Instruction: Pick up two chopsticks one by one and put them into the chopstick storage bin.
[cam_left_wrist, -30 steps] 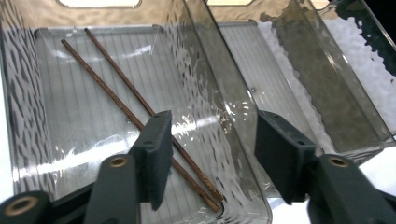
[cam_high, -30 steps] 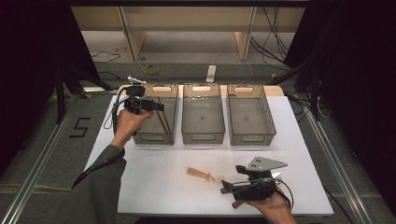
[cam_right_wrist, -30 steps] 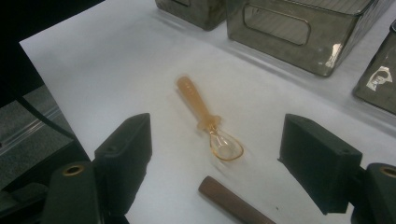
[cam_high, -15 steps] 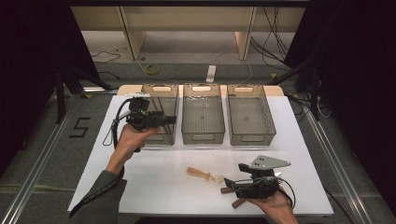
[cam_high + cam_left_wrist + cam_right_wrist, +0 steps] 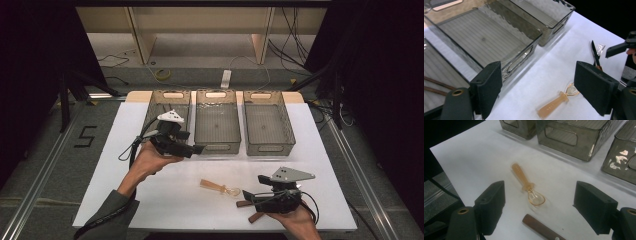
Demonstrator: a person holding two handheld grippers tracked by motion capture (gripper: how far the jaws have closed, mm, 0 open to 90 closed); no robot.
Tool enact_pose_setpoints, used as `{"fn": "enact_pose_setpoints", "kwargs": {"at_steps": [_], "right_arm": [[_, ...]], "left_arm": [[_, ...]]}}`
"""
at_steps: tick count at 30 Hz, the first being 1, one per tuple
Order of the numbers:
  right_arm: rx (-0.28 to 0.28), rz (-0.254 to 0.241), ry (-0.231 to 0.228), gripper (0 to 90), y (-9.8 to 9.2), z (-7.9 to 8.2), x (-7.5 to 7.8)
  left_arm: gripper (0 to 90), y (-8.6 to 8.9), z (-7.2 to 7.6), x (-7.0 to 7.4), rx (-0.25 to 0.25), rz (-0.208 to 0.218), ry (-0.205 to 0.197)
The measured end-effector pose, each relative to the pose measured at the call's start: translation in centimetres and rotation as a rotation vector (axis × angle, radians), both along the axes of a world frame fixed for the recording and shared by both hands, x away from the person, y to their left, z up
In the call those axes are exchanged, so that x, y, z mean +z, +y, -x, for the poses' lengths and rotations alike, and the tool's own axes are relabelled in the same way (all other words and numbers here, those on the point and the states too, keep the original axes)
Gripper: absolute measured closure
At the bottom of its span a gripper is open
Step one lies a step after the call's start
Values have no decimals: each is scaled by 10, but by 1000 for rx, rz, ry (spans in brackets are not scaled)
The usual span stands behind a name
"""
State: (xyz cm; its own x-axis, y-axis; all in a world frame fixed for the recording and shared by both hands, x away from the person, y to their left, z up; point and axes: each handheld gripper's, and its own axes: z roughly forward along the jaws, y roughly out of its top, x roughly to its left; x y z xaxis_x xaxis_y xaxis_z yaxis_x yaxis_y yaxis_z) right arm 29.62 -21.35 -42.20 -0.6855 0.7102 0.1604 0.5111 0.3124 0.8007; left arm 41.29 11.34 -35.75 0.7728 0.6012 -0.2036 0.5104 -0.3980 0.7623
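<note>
Right gripper view: amber spoon (image 5: pixel 527 186) lies flat on the desk (image 5: pixel 474 162) at 12 o'clock of the right tool (image 5: pixel 540 207), spread, empty. Left tool (image 5: pixel 539 90), spread, empty, has just been opening. Pads could skid off its thin handle.

The white worktop (image 5: pixel 125 165) carries three smoked bins (image 5: pixel 216 125) side by side along its far edge, an amber spoon (image 5: pixel 218 187) near the front, and a brown-handled utensil (image 5: pixel 246 204) just beside it.
</note>
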Motion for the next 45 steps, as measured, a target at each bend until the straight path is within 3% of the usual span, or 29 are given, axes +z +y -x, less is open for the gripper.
{"fn": "enact_pose_setpoints", "kwargs": {"at_steps": [20,25,31,36,42,45], "right_arm": [[-27,-26,-9,257,-13,-2,-2],[-31,-35,-3,253,-16,-4,-2],[-38,-45,-3,252,-18,-4,-2],[-38,-43,-4,252,-18,-5,-3],[-39,-40,2,252,-17,-5,-3],[-42,-38,0,252,-18,-5,-3]], "left_arm": [[184,-40,12,-23,-166,-210,21],[180,-54,15,-35,-203,-291,22],[181,-64,15,-51,-247,-348,51],[181,-70,18,-61,-270,-404,56],[184,-74,19,-66,-275,-416,61],[186,-77,19,-72,-271,-450,57]]}}
